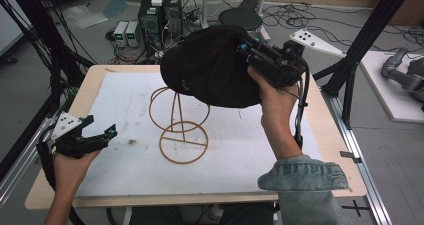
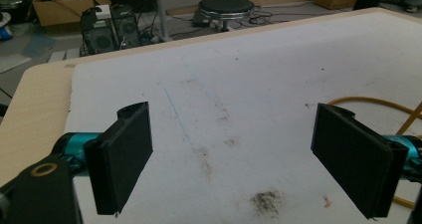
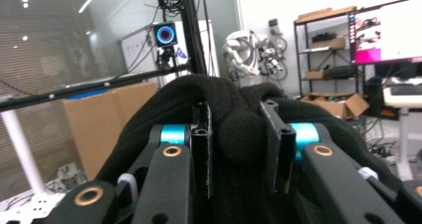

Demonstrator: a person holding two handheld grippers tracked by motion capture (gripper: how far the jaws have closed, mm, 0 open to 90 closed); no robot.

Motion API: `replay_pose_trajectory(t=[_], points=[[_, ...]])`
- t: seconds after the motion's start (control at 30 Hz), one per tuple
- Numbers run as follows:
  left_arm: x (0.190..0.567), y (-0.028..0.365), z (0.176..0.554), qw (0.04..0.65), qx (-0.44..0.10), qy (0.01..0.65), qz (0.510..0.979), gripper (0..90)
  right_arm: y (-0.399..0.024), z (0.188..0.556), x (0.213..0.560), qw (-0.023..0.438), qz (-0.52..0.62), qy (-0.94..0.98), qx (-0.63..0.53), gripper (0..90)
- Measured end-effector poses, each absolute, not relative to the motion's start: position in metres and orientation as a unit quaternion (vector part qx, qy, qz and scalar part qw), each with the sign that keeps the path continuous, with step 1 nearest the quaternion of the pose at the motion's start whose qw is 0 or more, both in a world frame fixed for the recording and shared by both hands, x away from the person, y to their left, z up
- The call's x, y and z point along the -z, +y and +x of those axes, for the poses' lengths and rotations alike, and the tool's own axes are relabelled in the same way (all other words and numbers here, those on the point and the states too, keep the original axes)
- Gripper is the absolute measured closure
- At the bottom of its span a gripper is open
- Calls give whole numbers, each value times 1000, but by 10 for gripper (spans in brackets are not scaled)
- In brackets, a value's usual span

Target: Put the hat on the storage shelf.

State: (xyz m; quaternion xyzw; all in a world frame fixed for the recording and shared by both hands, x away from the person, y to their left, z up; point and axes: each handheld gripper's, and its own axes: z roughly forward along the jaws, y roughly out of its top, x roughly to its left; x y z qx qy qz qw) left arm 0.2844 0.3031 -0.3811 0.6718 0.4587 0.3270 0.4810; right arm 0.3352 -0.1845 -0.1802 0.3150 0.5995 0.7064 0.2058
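— It's a cluttered lab: cables and small computer boxes on the floor past the far edge, a round black stool (image 1: pixel 240 18), and a light wooden table (image 1: pixel 330 135) topped with a stained white mat (image 1: pixel 125 165).

— What's in hand, as you see it?

— The person's right gripper (image 1: pixel 245 47) carries a soft black fabric cap (image 1: pixel 210 67) in the air, just above and slightly far-right of the tan wire hat stand (image 1: pixel 178 127) standing mid-mat. The cap overhangs the stand's upper loop; I can't tell whether they touch.

— So it's going onto the stand?

— That's my reading: the carry is nearly done, the seating isn't. Next, the cap likely needs shifting a little left and nearer so its crown centres over the top loop, then lowering before release.

— How firm is the hold?

— The right gripper view settles that: the two black jaws stand close together, pinching a fold of cloth between them, with cap bulging around both. From the high view you'd only see the tool buried in fabric.

— And the other hand?

— The left gripper (image 1: pixel 100 135) hovers low at the near-left of the mat, well apart from the stand, jaws spread wide with nothing between them. Its own view (image 2: pixel 234 159) shows the mat's dirty smudges through the gap and a curve of the stand's base ring at the right edge.
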Motion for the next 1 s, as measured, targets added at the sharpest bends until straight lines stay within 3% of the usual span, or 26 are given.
replay_pose_trajectory(t=[1.0], points=[[380,307,283,482,-329,461,669,166,-115,351,234,136,310,681,-650,703]])
